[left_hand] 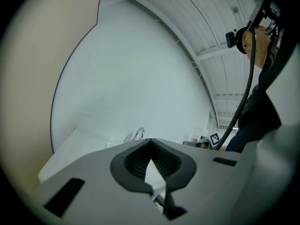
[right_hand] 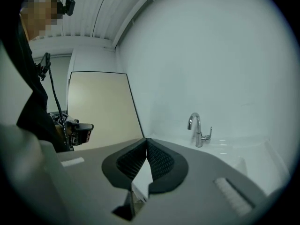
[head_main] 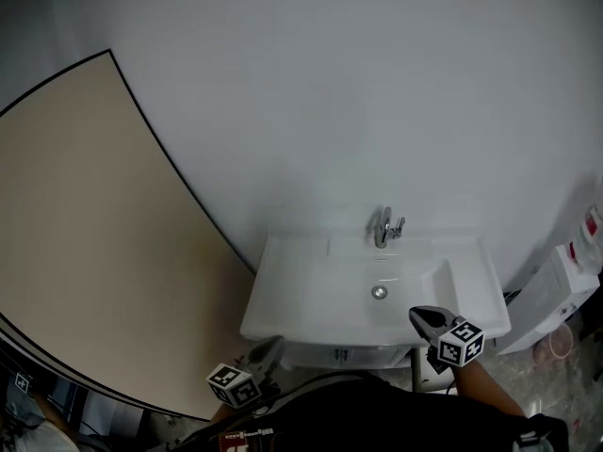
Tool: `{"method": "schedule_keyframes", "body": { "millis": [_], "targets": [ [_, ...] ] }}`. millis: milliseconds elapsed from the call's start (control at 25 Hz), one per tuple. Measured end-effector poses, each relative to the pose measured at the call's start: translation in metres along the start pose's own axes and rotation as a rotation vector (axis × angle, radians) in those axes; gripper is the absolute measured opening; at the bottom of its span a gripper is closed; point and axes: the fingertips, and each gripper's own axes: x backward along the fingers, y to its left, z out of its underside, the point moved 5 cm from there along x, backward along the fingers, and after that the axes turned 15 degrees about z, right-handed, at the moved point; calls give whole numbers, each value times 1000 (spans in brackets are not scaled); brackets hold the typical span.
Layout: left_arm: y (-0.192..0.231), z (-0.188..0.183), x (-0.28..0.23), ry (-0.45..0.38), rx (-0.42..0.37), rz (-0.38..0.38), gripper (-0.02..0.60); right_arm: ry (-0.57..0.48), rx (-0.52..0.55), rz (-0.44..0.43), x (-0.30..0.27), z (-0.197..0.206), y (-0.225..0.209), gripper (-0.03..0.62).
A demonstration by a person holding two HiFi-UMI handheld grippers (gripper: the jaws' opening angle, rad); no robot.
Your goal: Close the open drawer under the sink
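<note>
On the left gripper, the fingers meet at their tips and nothing sits between them. On the right gripper, the fingers are pressed together in the same way and are also empty.

In the head view, the left gripper sits low, off the front left corner of the white sink. The right gripper is over the sink's front right part, close to the rim. Both point roughly toward the wall.

The drawer shows as a white front with a small dark handle, just below the sink's front edge and between the two grippers. Neither gripper is on it, and I cannot tell how far out it stands.

A chrome faucet stands upright at the back of the sink. A beige panel leans against the wall to the left.
</note>
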Motion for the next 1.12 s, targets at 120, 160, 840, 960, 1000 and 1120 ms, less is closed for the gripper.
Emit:
{"method": "schedule_keyframes", "body": {
  "millis": [120,160,840,960,1000,1120],
  "targets": [
    [-2,-2,-39,23,-3,-4,-2,-7,-4,-22,-10,-11,-33,3],
    [-1,-3,-50,30,-4,-3,-2,-7,-7,-25,-14,-12,-43,3],
    [139,-48,-106,81,59,259,-2,19,-70,203,-96,-24,-35,3],
    [173,-58,-105,117,78,314,-2,21,-106,273,-111,-30,-20,3],
    [184,-58,-105,131,88,329,-2,29,-112,292,-114,-29,-15,3],
    [205,-55,-111,169,102,370,-2,56,-118,331,-122,-25,-4,3]
  ]
}}
